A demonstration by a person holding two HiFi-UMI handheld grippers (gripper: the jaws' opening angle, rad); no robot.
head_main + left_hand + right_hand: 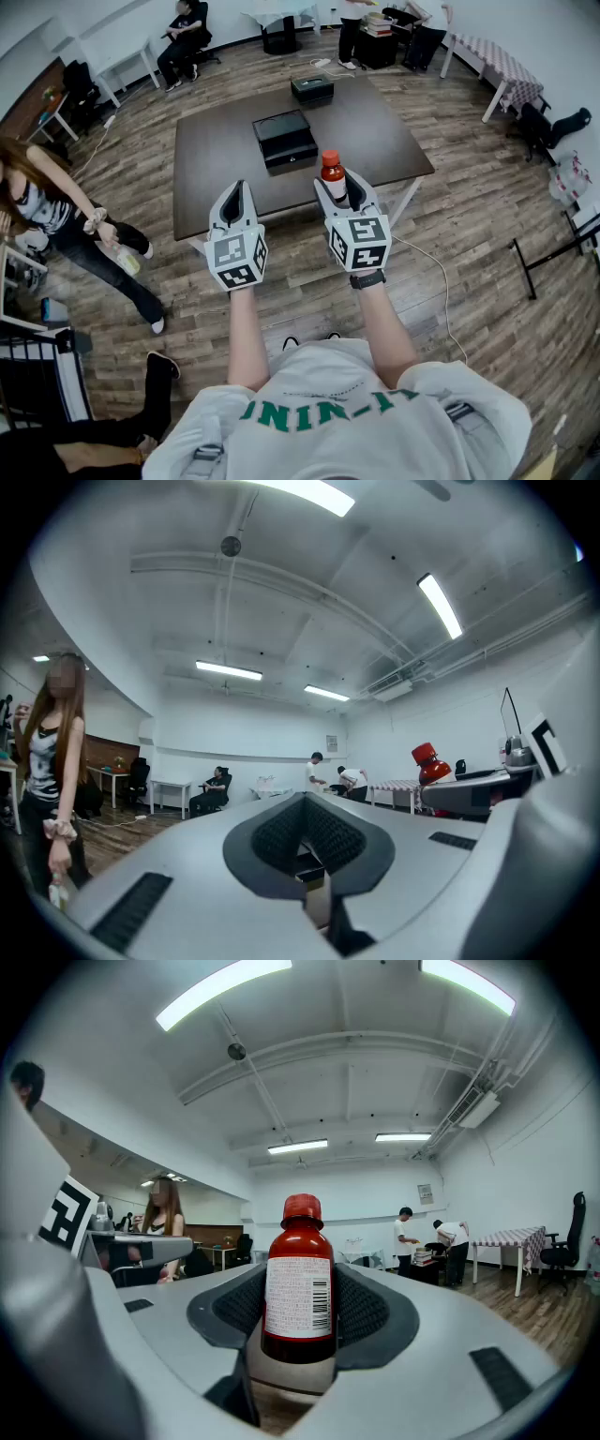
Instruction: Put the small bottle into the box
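Note:
The small bottle [333, 178], dark red with a red cap and a white label, stands upright between the jaws of my right gripper [339, 185], which is shut on it. In the right gripper view the bottle [298, 1283] fills the middle, with a ribbed pad pressed against each side. The red bottle [429, 764] also shows at the right of the left gripper view. My left gripper [235, 192] is held level beside it, shut and empty, above the near edge of the dark table [211, 164]. A black box [286, 139] lies closed at the table's middle.
A second, smaller black box [312, 89] sits at the table's far edge. A person [56, 220] stands on the wooden floor to my left. More people are at the desks along the back wall [187, 37]. A checkered table [506, 66] stands at the right.

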